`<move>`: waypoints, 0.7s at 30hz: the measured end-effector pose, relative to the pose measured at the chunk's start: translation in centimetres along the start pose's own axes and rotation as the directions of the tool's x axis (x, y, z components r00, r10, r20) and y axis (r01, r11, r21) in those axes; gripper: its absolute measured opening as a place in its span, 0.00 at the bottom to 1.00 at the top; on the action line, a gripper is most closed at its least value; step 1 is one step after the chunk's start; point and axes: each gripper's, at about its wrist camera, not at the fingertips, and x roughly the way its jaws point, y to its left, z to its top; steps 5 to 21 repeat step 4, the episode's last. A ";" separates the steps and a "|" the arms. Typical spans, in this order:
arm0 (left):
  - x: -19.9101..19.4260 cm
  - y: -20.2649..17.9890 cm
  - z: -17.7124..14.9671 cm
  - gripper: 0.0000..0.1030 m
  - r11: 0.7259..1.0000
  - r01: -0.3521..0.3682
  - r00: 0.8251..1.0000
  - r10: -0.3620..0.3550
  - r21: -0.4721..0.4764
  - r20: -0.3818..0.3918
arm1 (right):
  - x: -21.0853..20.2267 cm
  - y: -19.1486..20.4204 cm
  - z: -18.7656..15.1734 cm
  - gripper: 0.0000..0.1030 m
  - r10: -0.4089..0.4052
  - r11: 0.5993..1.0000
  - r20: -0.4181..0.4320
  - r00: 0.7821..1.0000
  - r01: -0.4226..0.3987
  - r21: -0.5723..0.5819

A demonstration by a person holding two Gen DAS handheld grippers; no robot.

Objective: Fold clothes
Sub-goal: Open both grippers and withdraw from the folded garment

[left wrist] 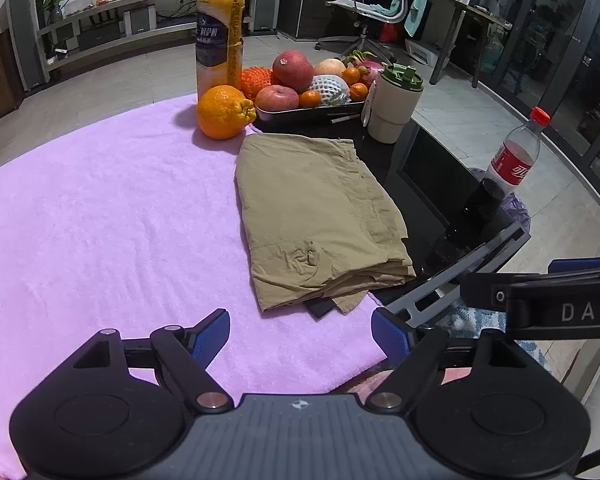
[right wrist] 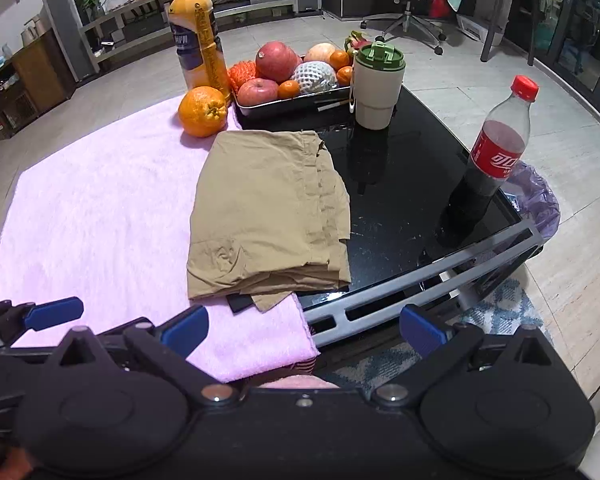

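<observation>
Khaki garment (left wrist: 316,216), already folded into a thick rectangle, lies on the counter where a pink towel (left wrist: 112,216) meets bare black glass (right wrist: 404,184). Its long axis runs away from the cameras, toward a tray of fruit (right wrist: 292,100) at the far edge. The near short edge shows stacked layers, with a loose corner and a small dark piece poking out below.

The left tongs (left wrist: 300,334) hover over the towel with their blue pads wide apart, holding nothing; the garment lies straight ahead and slightly to the right. The right tongs (right wrist: 304,330) are also spread wide and empty, hanging just off the counter's near edge; the garment lies ahead and slightly left. So the bundle sits between the two, its near edge close to both.

Judging by the layers, folding looks nearly finished. Any further fold would likely bring the near edge toward the far one.

An orange (left wrist: 224,112) and juice bottle (left wrist: 220,36) stand beyond the garment; a cup (right wrist: 376,84) and cola bottle (right wrist: 496,152) stand to its right.
</observation>
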 end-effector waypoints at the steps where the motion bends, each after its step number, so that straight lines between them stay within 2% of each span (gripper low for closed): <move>1: 0.1 -0.1 0.0 0.77 1.000 -0.002 1.000 0.002 0.001 0.001 | 0.0 0.0 -0.1 0.99 0.001 1.000 -0.002 1.000 -0.001 0.001; 21: 0.3 -0.2 -0.1 0.78 1.000 0.004 1.000 -0.004 0.001 0.004 | 0.2 -0.2 -0.2 0.99 0.003 1.000 -0.006 1.000 -0.003 0.004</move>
